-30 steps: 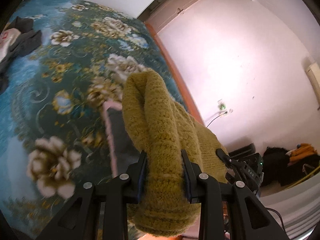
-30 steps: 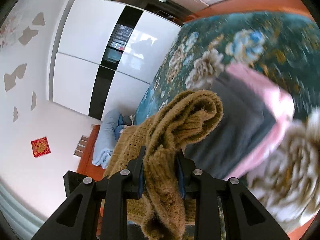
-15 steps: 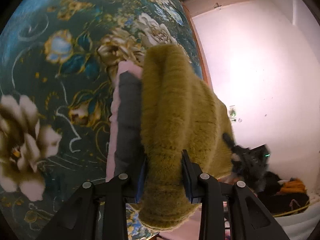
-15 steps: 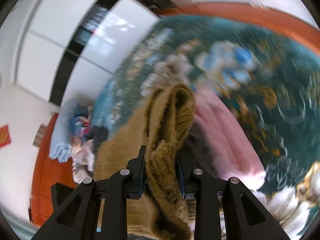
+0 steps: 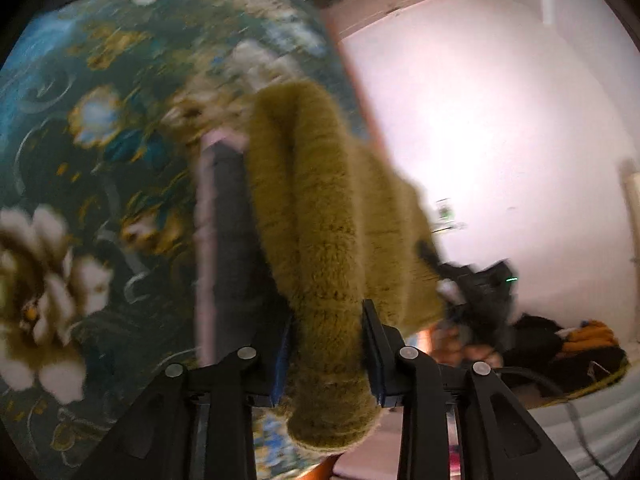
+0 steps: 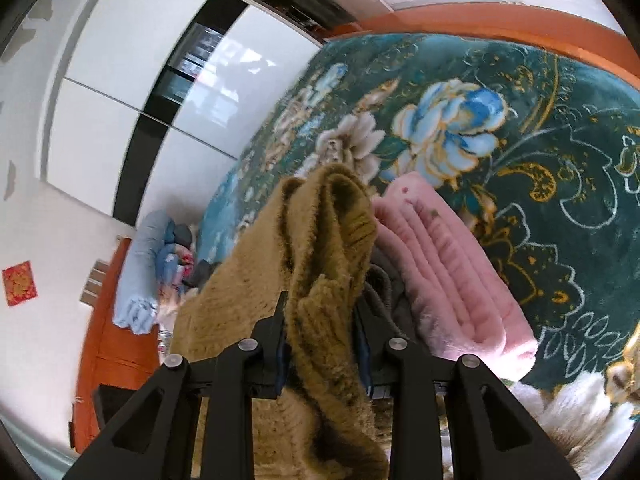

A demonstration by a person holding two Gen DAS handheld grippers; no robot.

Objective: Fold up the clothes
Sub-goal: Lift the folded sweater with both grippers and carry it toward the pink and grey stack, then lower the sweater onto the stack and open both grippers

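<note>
An olive-yellow knit sweater [image 5: 316, 216] hangs between both grippers, above the bed. My left gripper [image 5: 326, 356] is shut on a thick fold of it. My right gripper [image 6: 322, 340] is shut on another bunched part of the sweater [image 6: 328, 240]. Under the sweater lies a folded stack: a pink fleece garment [image 6: 448, 272] with a dark grey garment [image 5: 232, 232] on top. The sweater hides much of the stack.
The bed is covered by a teal floral blanket [image 6: 520, 128]. Loose clothes and a blue bundle [image 6: 140, 276] lie at its far end by a white wardrobe [image 6: 132, 92]. A pink wall [image 5: 500, 120] and dark bags [image 5: 560, 344] are past the bed's edge.
Both grippers kept their hold on the sweater and swung it about over the folded stack. The right view has steadied and now looks down on the pink garment.
</note>
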